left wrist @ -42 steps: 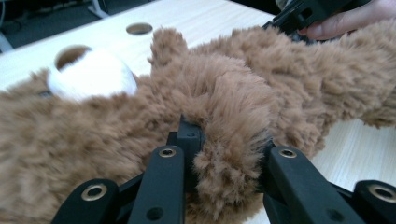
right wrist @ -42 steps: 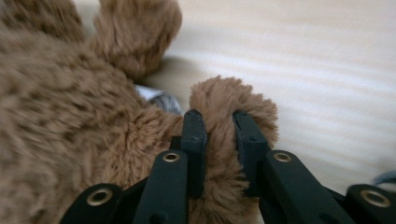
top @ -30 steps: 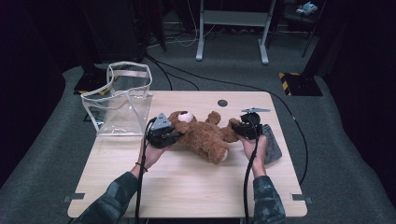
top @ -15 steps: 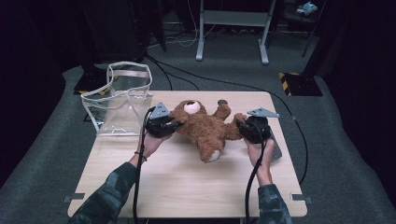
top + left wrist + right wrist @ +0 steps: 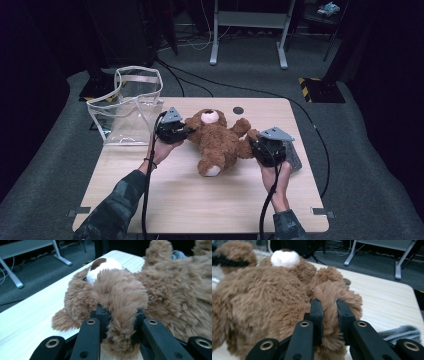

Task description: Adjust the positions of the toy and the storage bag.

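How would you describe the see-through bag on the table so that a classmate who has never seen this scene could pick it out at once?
Start at the light wooden table and go to its far left corner. There, beside the brown plush teddy bear, stands the clear plastic tote bag with pale edging and handles, partly overhanging the edge. It is the one thing there that you can see straight through.

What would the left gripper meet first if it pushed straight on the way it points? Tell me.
The left gripper is already shut on the teddy bear's arm. Straight beyond it lies the bear's head, though depth is hard to judge.
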Demonstrator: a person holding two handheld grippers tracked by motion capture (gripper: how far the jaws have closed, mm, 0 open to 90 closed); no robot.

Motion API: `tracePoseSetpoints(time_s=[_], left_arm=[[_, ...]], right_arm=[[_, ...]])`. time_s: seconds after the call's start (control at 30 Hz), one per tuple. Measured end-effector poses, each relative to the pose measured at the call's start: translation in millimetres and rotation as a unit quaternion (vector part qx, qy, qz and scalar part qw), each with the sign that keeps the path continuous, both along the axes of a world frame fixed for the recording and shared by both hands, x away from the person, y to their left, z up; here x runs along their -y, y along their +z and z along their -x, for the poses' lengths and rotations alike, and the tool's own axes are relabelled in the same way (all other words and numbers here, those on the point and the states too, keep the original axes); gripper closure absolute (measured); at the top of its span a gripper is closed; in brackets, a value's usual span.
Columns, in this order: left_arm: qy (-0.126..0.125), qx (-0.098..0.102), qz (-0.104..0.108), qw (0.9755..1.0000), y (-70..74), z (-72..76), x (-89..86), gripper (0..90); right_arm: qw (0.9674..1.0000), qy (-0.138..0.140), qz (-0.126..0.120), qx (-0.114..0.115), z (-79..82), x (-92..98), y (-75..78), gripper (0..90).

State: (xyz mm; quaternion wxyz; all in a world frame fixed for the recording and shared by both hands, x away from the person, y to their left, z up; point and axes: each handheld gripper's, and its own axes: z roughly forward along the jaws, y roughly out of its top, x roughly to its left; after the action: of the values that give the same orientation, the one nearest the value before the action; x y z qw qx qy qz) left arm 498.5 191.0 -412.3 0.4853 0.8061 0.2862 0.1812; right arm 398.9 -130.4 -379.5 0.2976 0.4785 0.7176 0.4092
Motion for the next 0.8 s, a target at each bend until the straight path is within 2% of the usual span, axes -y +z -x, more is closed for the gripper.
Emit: tracePoseSetpoints(time_s=[0.1,0.17,0.27,0.33,0.4,0.43,0.47,0.57,0.67,0.73,0.8], left_arm=[[-0.001,-0.021,-0.006,0.9998,-9.1,-3.7,-3.0,76.0],[0.006,-0.025,-0.014,0.9996,-19.6,-5.0,-4.5,75.9],[0.012,-0.045,-0.017,0.9988,-31.8,-6.3,-8.3,75.7],[0.017,-0.051,-0.015,0.9984,-38.7,-6.4,-12.1,75.4],[0.017,-0.063,-0.014,0.9978,-43.1,-5.7,-15.9,74.5],[0.023,-0.066,-0.003,0.9976,-45.5,-4.7,-16.7,73.9],[0.025,-0.076,0.003,0.9968,-45.8,-4.3,-18.8,73.3],[0.03,-0.084,0.013,0.996,-44.3,-1.7,-19.6,68.3],[0.043,-0.082,0.014,0.9957,-39.0,0.8,-20.8,58.2],[0.059,-0.086,0.017,0.9944,-36.0,2.6,-23.2,50.5],[0.067,-0.091,0.017,0.9935,-34.2,3.8,-25.0,41.9]], right_arm=[[0.9999,0.008,0.006,-0.011,5.5,-7.1,-12.7,78.4],[0.9996,0.013,0.001,-0.025,8.0,-11.2,-25.2,78.2],[0.9982,0.029,0.003,-0.053,9.0,-18.9,-46.4,77.5],[0.9969,0.038,0.005,-0.068,9.7,-23.5,-60.7,76.6],[0.9957,0.046,-0.004,-0.08,10.2,-24.8,-67.7,75.2],[0.9955,0.046,-0.009,-0.082,10.8,-25.5,-69.7,74.0],[0.9953,0.048,-0.008,-0.084,10.3,-25.5,-70.7,72.8],[0.995,0.053,-0.014,-0.084,8.8,-24.9,-69.1,65.2],[0.9946,0.056,-0.02,-0.085,8.5,-21.7,-66.5,57.3],[0.9947,0.051,-0.026,-0.085,9.1,-19.1,-64.9,52.2],[0.9945,0.054,-0.037,-0.082,9.9,-14.2,-62.7,42.3]])
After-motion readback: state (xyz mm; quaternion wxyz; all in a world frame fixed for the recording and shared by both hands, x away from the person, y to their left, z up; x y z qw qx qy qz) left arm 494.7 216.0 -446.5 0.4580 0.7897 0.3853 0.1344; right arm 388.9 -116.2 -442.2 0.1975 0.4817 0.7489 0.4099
